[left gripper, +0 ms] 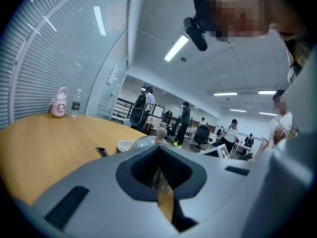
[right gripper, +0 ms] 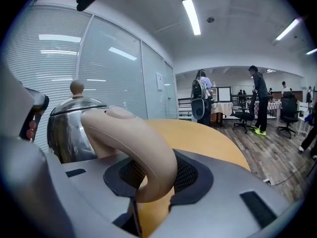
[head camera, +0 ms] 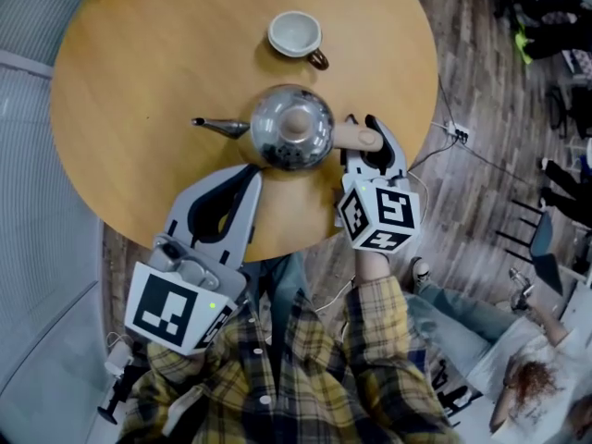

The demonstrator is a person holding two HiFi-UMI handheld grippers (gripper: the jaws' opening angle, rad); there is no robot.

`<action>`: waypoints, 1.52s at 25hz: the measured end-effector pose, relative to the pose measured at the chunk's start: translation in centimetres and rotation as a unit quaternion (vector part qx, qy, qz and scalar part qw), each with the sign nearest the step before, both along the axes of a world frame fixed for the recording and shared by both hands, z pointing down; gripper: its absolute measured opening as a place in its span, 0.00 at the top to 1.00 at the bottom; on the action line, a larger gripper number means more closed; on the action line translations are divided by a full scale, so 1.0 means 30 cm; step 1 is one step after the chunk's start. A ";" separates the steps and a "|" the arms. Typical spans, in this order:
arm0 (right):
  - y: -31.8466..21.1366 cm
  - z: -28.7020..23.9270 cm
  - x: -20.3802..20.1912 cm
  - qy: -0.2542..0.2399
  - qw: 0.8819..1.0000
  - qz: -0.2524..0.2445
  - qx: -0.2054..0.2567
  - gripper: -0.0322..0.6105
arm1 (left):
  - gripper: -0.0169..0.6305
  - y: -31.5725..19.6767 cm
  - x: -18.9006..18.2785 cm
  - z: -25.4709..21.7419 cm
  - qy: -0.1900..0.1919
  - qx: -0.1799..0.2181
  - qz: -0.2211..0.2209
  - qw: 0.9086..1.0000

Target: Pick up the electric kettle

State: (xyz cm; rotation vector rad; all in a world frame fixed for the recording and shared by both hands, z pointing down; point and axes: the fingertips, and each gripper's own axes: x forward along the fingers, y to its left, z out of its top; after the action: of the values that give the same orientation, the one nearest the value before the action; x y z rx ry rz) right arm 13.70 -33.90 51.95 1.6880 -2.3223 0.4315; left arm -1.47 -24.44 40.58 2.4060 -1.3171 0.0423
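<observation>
The steel electric kettle (head camera: 291, 128) with a beige lid knob stands near the front edge of the round wooden table (head camera: 139, 63), its spout (head camera: 217, 126) pointing left. Its beige handle (head camera: 356, 137) sticks out to the right. My right gripper (head camera: 375, 146) is shut on that handle; in the right gripper view the handle (right gripper: 133, 138) lies in the padded hollow of my right gripper (right gripper: 153, 177), beside the kettle body (right gripper: 69, 123). My left gripper (head camera: 248, 176) is shut and holds nothing, its tips just left of and in front of the kettle (left gripper: 148, 142).
A white cup (head camera: 296, 35) with a brown handle stands behind the kettle. A pink bottle (left gripper: 58, 103) and a water bottle (left gripper: 75, 107) stand at the table's far side. Cables (head camera: 458, 137) run over the wooden floor to the right, where a person (head camera: 518, 359) is.
</observation>
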 end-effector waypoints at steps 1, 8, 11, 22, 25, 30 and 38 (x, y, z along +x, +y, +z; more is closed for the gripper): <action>-0.003 0.001 0.002 0.005 1.000 0.001 0.002 0.73 | 0.97 0.000 -0.002 0.000 0.000 0.000 -0.001 1.000; -0.015 0.004 0.011 0.033 0.999 0.015 0.016 0.78 | 0.97 -0.014 -0.016 -0.006 0.001 0.002 -0.003 1.000; -0.012 -0.005 0.013 0.027 0.999 0.023 0.022 0.78 | 0.97 -0.012 -0.020 -0.015 0.001 0.003 -0.005 1.000; -0.023 -0.019 0.023 0.009 0.998 0.050 0.042 0.78 | 0.97 -0.040 -0.041 -0.036 -0.002 0.007 -0.011 1.000; -0.033 -0.026 0.019 0.008 0.998 0.051 0.043 0.78 | 0.97 -0.052 -0.050 -0.046 -0.003 0.013 -0.013 1.000; -0.049 -0.057 0.005 0.006 0.998 0.051 0.046 0.78 | 0.97 -0.058 -0.064 -0.074 -0.003 0.017 -0.018 1.000; -0.095 -0.090 0.007 -0.011 0.998 0.055 0.039 0.78 | 0.97 -0.094 -0.096 -0.103 0.002 0.022 -0.028 0.999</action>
State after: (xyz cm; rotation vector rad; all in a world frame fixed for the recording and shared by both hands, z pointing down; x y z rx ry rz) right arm 13.91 -36.75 49.24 1.8639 -2.2963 0.3868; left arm -4.35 -27.26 37.48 2.4024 -1.3963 -0.0069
